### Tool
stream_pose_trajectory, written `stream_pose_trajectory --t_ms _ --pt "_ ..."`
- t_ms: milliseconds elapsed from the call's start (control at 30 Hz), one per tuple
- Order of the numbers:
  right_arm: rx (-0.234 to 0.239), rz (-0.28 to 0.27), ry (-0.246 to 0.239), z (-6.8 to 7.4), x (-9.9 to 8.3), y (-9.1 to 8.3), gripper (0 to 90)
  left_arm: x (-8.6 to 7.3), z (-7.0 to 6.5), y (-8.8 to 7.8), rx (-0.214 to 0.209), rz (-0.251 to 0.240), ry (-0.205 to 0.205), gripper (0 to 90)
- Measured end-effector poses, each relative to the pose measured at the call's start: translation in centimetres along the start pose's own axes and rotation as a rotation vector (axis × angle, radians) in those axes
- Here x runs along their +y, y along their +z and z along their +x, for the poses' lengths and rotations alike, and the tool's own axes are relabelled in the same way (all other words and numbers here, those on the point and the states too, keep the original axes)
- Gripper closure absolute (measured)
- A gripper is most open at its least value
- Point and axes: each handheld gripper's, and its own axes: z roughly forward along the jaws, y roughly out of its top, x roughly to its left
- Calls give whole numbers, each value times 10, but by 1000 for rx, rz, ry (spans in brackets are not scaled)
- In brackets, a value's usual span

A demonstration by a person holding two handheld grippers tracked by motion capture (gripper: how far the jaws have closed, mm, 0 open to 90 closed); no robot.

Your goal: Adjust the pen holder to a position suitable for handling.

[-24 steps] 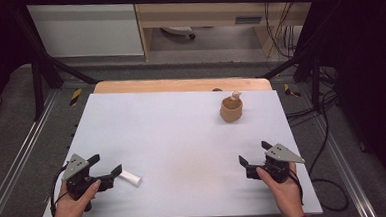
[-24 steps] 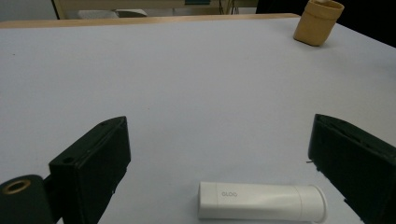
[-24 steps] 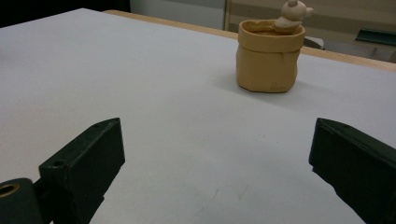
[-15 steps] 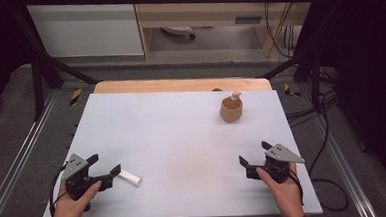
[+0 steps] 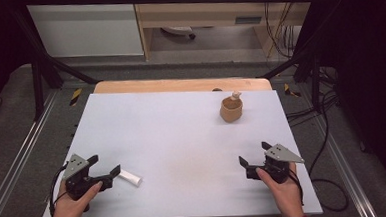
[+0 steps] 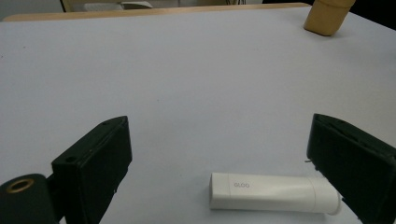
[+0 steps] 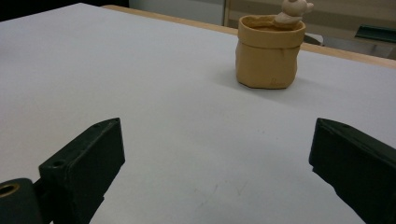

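Tube work ahead: the small white plastic tube (image 6: 273, 192) lies flat on the pale worktop (image 5: 182, 134), just inside your left gripper (image 5: 104, 165), near one jaw. It looks light, smooth and apt to roll; take it across its middle. Both the left and your right gripper (image 5: 254, 160) stand wide open, holding nothing.

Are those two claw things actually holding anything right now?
No, nothing is held. The left gripper stands open with the white tube lying between its jaws, ungripped; the right gripper is open over bare table.
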Motion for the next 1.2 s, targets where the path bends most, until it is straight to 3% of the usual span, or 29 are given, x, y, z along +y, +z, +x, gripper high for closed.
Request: stream_pose_trajectory --t_ms 67,200,367,467,867,1200 --pt "0 1 -2 0 0 0 38 0 1 0 3 10 1 90" --pt "-2 2 -5 0 0 0 38 1 2 -2 8 15 11 239" --pt "-4 4 -8 0 0 0 38 0 5 -4 20 50 26 543" --pt "-4 4 -5 0 0 0 38 0 7 -5 19 65 25 637" --pt "0 13 -9 1 0 1 37 -3 14 -4 3 115 15 864" --pt "1 11 -11 2 0 1 37 -5 16 -1 9 162 11 900"
